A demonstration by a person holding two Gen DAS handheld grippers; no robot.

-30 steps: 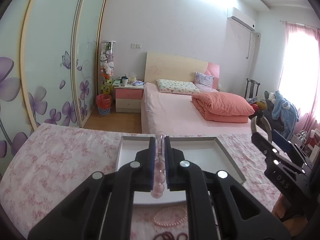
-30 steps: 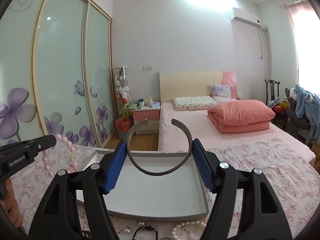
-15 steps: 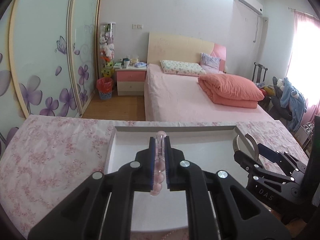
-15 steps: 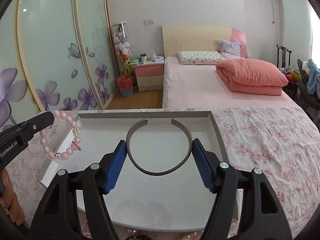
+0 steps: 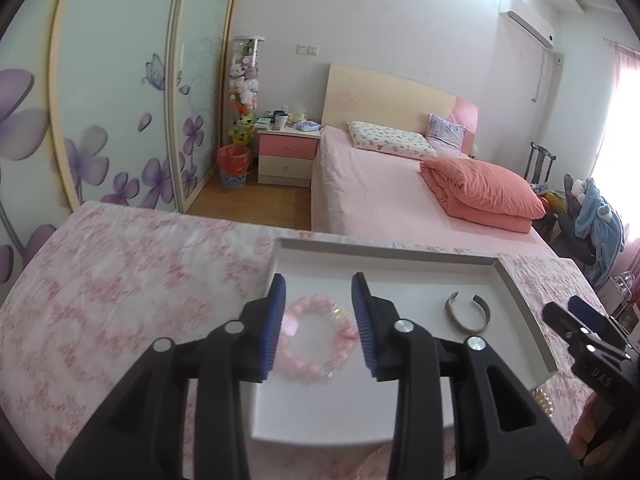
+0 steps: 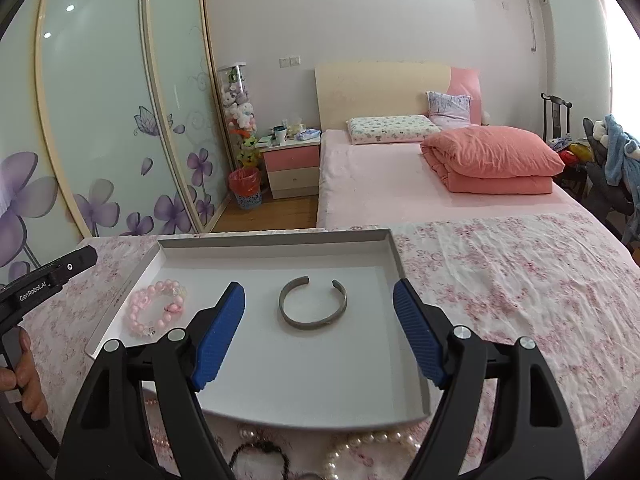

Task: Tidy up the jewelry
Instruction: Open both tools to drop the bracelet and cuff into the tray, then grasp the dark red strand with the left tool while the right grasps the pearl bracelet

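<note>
Pink bead bracelet [image 5: 316, 338] and grey cuff [image 6: 313, 307] both lie in the tray [image 6: 276, 246], dropped. My left tongs [image 5: 318, 326] and right tongs [image 6: 319, 334] have just been opening, spread, nothing pinched. Next: fetch pearls [image 6: 372, 446] off the counter [image 6: 520, 280]; they're cut off, dark piece blurry.

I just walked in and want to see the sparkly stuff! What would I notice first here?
First, the pink bead bracelet lying at the left end of the shallow grey tray, with the grey metal cuff bangle in the tray's middle. Both grippers have just let go: the left gripper and the right gripper stand open above them. More pearl strands wait on the flowery cloth in front of the tray.
</note>
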